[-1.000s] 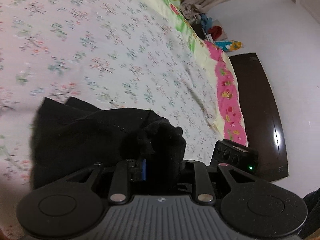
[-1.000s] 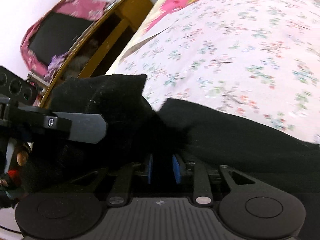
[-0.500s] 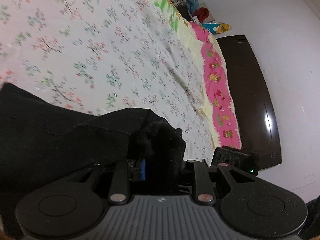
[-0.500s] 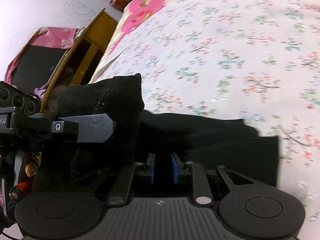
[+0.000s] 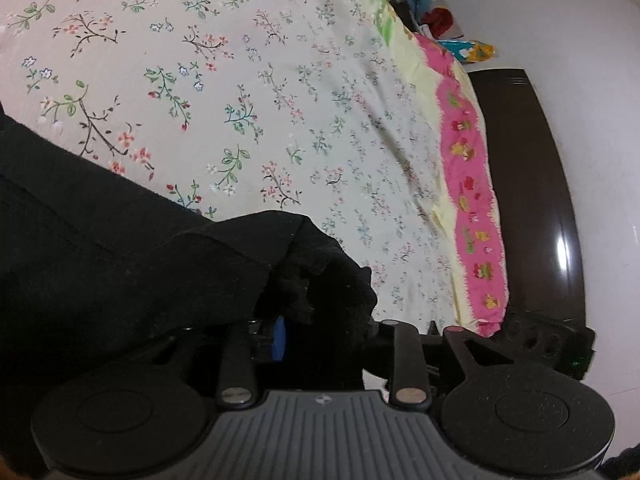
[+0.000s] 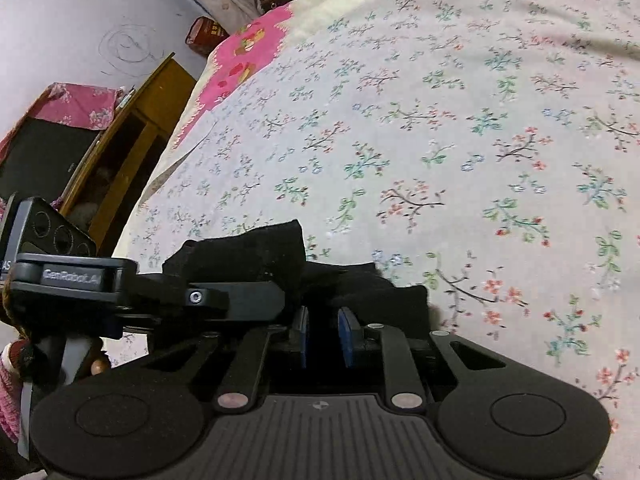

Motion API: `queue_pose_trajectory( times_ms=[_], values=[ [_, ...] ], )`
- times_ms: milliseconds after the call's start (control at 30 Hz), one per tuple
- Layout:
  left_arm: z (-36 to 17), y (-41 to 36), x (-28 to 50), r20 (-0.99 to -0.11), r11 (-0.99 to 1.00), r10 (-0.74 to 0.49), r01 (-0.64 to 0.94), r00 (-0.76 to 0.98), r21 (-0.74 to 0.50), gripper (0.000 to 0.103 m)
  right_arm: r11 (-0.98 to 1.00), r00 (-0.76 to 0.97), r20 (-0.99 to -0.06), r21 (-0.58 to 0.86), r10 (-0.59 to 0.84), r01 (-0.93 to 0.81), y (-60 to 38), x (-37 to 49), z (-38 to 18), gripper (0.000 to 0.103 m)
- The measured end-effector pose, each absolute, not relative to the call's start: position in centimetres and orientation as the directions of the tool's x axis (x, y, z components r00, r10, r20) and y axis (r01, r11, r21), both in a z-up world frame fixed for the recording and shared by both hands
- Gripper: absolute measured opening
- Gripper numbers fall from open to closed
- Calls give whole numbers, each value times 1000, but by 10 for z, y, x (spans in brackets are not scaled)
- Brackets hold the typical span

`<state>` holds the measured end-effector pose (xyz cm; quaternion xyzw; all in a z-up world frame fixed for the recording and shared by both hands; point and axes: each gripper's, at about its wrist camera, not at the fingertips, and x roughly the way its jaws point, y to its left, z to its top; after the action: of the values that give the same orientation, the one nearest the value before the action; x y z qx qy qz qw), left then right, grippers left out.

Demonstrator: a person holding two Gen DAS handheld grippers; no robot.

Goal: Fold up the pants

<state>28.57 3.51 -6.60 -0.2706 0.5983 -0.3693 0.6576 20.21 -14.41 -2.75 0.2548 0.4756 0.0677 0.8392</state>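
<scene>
The black pants [image 5: 100, 264] lie on the floral bedsheet [image 5: 240, 80] and fill the lower left of the left wrist view. My left gripper [image 5: 316, 332] is shut on a bunched edge of the pants; only one blue pad [image 5: 280, 338] shows, the other is hidden by cloth. In the right wrist view my right gripper [image 6: 324, 336] is shut on another edge of the black pants [image 6: 248, 256], with black cloth between its blue pads [image 6: 345, 336]. The left gripper's body [image 6: 120, 284] sits close at the right gripper's left side.
The bed's pink and yellow border [image 5: 472, 208] runs along the dark wooden bed frame [image 5: 532, 200]. A wooden cabinet [image 6: 132, 140] and a dark screen under a pink cloth [image 6: 44, 140] stand beside the bed. Clutter lies on the floor [image 5: 440, 20].
Both grippers have moved forward over the sheet with the pants edge held. In the right wrist view far less of the pants is visible, and in the left wrist view they spread wider at left.
</scene>
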Motion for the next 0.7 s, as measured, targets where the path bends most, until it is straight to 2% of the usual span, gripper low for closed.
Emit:
queue_pose_trajectory(
  times_ms=[100,133,267,467,700],
  values=[
    [-64,28,283,-616,608,-788,189,21,-771,46,860,554,-760,489,338,145,-153,193,-24,8],
    [-63,25,282,-618,609,-786,194,22,-769,51,861,559,-760,486,331,151,-158,191,-22,9],
    [-59,15,281,-625,616,-780,206,24,-760,66,875,565,-779,444,271,193,-169,186,-16,18],
    [-55,1,275,-617,608,-787,201,24,-768,72,882,562,-800,404,213,241,-187,177,-11,18],
    [-44,3,270,-645,639,-762,218,52,-738,72,890,560,-807,380,187,251,-196,171,4,20]
  ],
)
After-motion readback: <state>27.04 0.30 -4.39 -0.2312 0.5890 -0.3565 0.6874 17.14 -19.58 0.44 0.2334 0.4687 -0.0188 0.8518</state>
